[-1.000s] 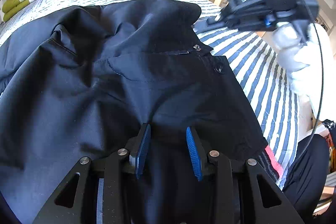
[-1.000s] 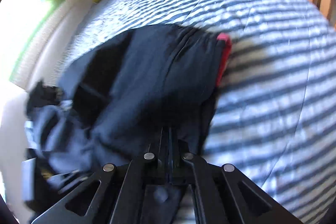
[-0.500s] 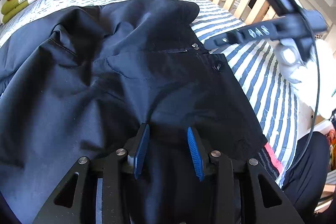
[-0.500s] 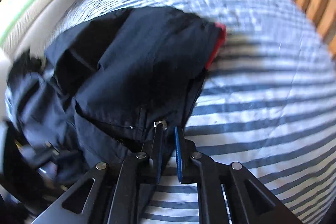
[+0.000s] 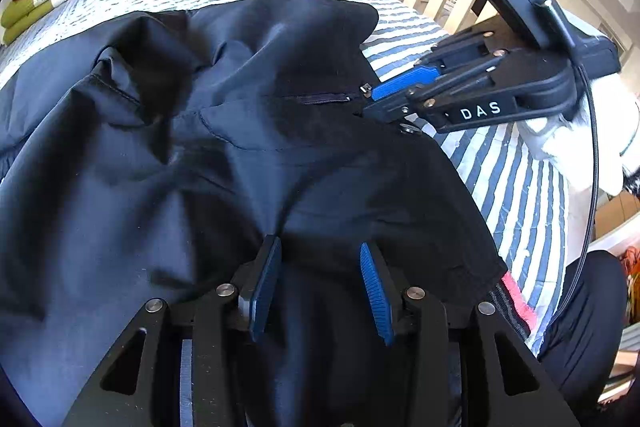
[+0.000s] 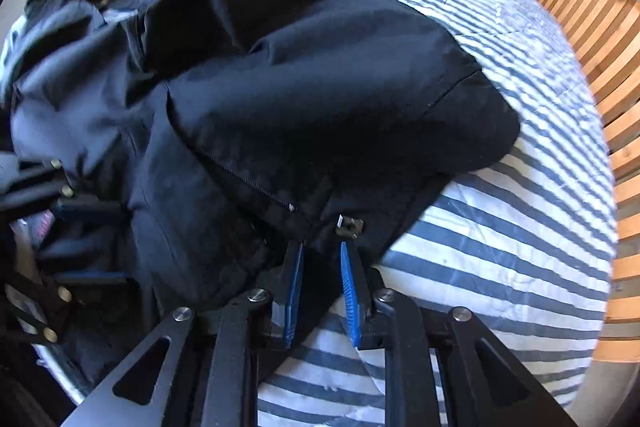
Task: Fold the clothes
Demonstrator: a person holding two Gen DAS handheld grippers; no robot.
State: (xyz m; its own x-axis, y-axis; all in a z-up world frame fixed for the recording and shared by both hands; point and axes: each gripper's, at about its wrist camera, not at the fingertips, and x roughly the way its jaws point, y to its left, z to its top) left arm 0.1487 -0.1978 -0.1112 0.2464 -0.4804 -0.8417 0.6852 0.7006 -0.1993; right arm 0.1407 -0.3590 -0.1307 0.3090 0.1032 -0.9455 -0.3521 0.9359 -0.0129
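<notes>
Left wrist view: our left gripper (image 5: 320,283), jaws spread, steadies the dark garment (image 5: 200,167) beneath it; ahead, our right gripper (image 5: 376,99) has just been opening at the zip edge, cloth between its jaws, likely to regrip.

Left gripper (image 5: 320,267) gapes over dark trousers (image 5: 200,167); right gripper (image 5: 376,99) opening at zipper.

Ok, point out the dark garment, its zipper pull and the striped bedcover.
dark garment (image 5: 200,187), left wrist view, middle of the fabric
zipper pull (image 5: 365,89), left wrist view, metal tab
striped bedcover (image 6: 500,267), right wrist view, bare stripes
</notes>
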